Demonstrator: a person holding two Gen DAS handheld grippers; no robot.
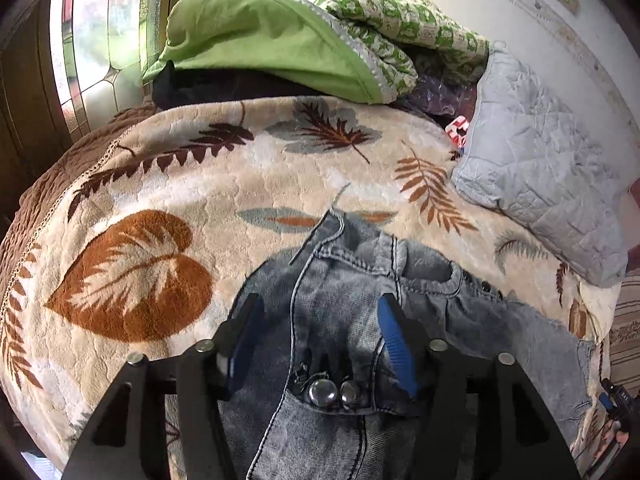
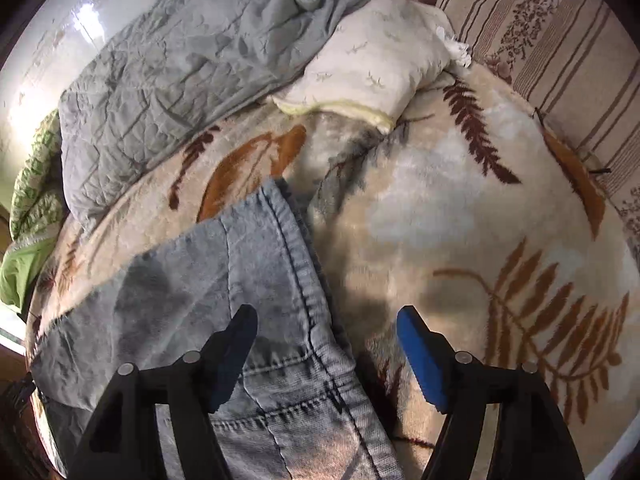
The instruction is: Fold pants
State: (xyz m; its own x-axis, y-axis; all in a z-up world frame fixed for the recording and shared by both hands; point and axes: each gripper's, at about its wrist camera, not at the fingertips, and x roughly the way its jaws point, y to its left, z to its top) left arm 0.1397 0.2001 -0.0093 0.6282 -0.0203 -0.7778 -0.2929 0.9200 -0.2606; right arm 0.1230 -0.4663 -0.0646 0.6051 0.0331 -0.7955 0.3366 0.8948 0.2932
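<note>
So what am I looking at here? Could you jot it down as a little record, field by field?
garment: grey-blue denim pants, lying on the bed
surface: leaf-print blanket
left gripper: open, over the waistband near the metal buttons
right gripper: open, over a pant leg's hem
nearby: grey quilt, white pillow, green bedding

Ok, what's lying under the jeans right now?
The jeans lie on a cream leaf-print blanket, which shows all around them in both views. Whatever is beneath their middle is covered by denim. Both the left gripper and right gripper are open above them.
</note>
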